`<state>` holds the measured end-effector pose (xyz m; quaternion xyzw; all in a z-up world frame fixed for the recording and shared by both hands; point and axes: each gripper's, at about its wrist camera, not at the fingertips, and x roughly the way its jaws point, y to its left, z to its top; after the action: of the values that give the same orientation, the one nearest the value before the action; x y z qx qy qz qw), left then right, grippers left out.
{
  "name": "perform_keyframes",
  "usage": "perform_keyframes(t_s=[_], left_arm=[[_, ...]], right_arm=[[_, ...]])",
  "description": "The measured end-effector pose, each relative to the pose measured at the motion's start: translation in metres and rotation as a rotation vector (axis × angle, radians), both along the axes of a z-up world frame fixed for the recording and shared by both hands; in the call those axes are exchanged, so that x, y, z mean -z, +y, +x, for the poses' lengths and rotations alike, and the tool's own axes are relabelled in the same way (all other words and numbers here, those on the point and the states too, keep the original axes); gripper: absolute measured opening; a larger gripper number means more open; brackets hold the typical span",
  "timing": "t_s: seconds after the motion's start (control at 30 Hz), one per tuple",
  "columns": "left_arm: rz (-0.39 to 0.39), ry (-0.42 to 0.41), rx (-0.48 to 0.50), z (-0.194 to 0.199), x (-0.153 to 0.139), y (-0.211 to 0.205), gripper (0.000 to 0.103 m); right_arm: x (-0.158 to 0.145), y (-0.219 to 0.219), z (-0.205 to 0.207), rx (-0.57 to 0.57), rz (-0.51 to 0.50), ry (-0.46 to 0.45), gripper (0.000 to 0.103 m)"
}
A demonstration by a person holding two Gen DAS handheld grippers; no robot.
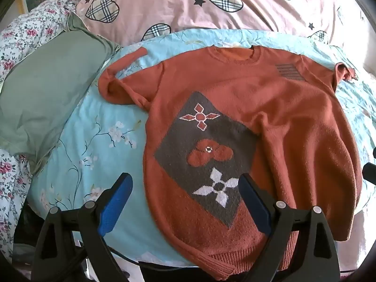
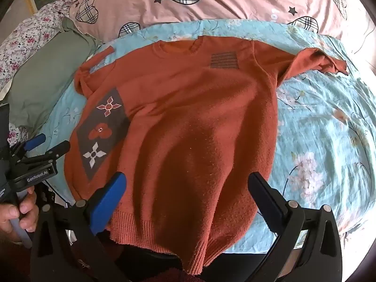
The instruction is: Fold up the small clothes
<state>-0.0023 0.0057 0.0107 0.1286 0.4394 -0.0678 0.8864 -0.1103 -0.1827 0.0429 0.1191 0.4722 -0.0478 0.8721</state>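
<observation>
Item: rust-orange knit sweater, face up on the light-blue floral sheet of a bed, neckline far, ribbed hem at the near edge, both sleeves bunched.

Risk: hem overhangs the edge; a one-sided tug could drag the knit off or skew the fold.

Left hand-held gripper: spread, empty, tilted down over the patterned panel.

Right hand-held gripper: spread, empty, tilted down above the hem.
</observation>
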Motion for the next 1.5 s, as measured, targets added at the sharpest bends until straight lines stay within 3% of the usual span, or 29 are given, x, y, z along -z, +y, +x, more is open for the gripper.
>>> perform_keyframes(t_s=[0.67, 1.5], left_arm=[[-0.026, -0.077, 0.018, -0.011, -0.013, 0.000, 0.092], [-0.019, -0.026, 0.028, -0.003, -0.007, -0.005, 0.092]], right_arm=[[-0.007, 0.009, -0.006, -0.019, 0.017, -0.019, 0.103], [-0.002, 0.003, 0.002, -0.008, -0.002, 0.036, 0.103]])
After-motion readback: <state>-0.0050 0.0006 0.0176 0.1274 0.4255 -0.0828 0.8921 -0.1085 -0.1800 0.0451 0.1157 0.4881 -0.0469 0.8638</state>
